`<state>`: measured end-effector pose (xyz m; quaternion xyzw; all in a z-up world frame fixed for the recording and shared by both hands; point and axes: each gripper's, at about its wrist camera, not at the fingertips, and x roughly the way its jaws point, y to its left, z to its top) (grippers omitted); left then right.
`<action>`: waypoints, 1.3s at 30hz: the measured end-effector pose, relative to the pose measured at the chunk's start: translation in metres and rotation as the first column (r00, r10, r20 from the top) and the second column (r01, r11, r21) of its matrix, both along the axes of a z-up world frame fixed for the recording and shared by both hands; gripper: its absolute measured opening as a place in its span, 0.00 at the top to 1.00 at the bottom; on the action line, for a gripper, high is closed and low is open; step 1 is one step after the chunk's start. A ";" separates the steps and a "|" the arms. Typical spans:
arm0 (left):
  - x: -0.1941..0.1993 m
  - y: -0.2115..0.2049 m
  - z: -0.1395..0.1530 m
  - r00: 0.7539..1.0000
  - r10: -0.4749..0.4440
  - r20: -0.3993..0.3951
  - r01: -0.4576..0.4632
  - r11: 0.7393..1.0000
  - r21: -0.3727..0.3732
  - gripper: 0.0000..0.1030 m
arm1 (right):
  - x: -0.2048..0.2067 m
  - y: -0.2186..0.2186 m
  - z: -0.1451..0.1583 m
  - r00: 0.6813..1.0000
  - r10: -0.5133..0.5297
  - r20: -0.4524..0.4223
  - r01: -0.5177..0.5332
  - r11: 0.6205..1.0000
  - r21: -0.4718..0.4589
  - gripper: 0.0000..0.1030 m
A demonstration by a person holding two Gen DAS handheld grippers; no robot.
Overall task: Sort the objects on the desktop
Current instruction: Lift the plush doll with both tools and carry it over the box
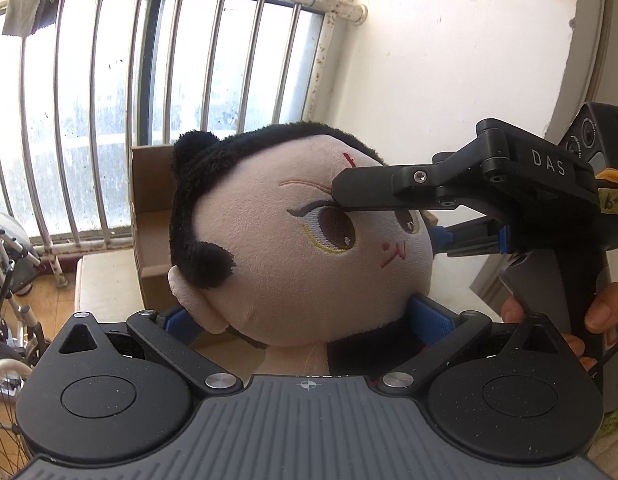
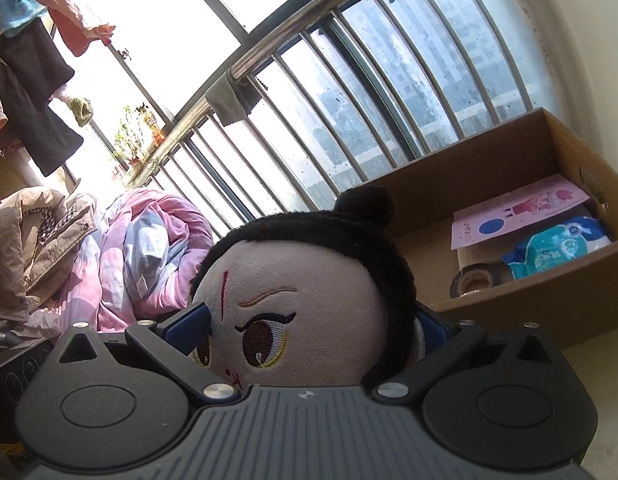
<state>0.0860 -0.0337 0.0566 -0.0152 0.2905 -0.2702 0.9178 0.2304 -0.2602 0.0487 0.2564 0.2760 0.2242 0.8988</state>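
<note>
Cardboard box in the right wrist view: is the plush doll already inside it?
No: the plush doll sits outside the cardboard box, held between both grippers.

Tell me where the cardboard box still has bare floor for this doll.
In the cardboard box, bare floor lies at the left, between the left wall and the tape roll. The right end is crowded: pink card and blue wipes pack.

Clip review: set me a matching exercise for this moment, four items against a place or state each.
Items:
1. plush doll
2. tape roll
3. grey cloth
4. pink card

States:
A. hung over the railing
B. propped against the back wall of the cardboard box
C. gripped at the head by both grippers
D. lying on the box floor

Pairs: 1-C, 2-D, 3-A, 4-B
</note>
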 end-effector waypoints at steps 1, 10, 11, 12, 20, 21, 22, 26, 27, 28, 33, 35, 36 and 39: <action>0.003 0.000 0.003 1.000 0.002 0.010 -0.002 1.000 0.000 0.00 | 0.005 0.002 0.005 1.000 0.000 0.009 0.000 1.000 0.001 0.00; 0.030 -0.003 0.025 0.996 0.014 0.086 -0.013 1.000 -0.007 0.00 | 0.049 0.000 0.031 0.999 -0.005 0.048 0.005 1.000 -0.001 0.00; 0.035 -0.003 0.027 0.996 0.015 0.091 -0.014 1.000 -0.009 0.00 | 0.056 0.000 0.033 0.999 -0.004 0.051 0.004 1.000 -0.001 0.00; 0.040 -0.004 0.029 0.995 0.016 0.096 -0.015 1.000 -0.011 0.00 | 0.061 -0.001 0.035 0.998 -0.005 0.055 0.005 1.000 0.001 0.00; 0.084 -0.009 0.036 0.989 0.045 0.142 -0.044 0.999 -0.010 0.00 | 0.113 -0.005 0.042 0.996 0.007 0.088 -0.008 1.000 0.018 0.00; 0.087 -0.009 0.037 0.987 0.049 0.151 -0.048 0.999 -0.011 0.00 | 0.120 -0.005 0.042 0.996 0.009 0.092 -0.011 1.000 0.017 0.00; 0.091 -0.009 0.038 0.986 0.054 0.158 -0.053 0.999 -0.013 0.00 | 0.128 -0.005 0.040 0.995 0.011 0.095 -0.013 1.000 0.017 0.00; 0.108 -0.008 0.034 0.982 0.075 0.176 -0.073 0.997 -0.020 0.00 | 0.158 -0.004 0.028 0.997 0.020 0.077 -0.022 1.000 0.021 0.00; 0.113 -0.008 0.032 0.981 0.080 0.176 -0.078 0.997 -0.020 0.00 | 0.165 -0.004 0.023 0.997 0.023 0.067 -0.024 0.999 0.022 0.00; 0.121 -0.008 0.030 0.981 0.086 0.171 -0.084 0.996 -0.020 0.00 | 0.174 -0.003 0.017 0.998 0.027 0.054 -0.028 0.999 0.023 0.00; 0.152 -0.005 0.009 0.987 0.110 0.115 -0.110 0.994 -0.011 0.00 | 0.209 -0.001 -0.016 0.998 0.053 -0.032 -0.052 0.998 0.036 0.00; 0.162 -0.003 0.000 0.990 0.116 0.081 -0.117 0.993 -0.003 0.00 | 0.221 -0.002 -0.030 0.994 0.068 -0.081 -0.064 0.997 0.047 0.00; 0.167 -0.003 -0.005 0.991 0.118 0.063 -0.119 0.993 0.003 0.00 | 0.227 -0.002 -0.037 0.991 0.077 -0.106 -0.071 0.996 0.054 0.00; 0.180 -0.001 -0.019 0.993 0.119 -0.001 -0.119 0.992 0.032 0.00 | 0.243 -0.006 -0.056 0.976 0.104 -0.192 -0.089 0.992 0.086 0.00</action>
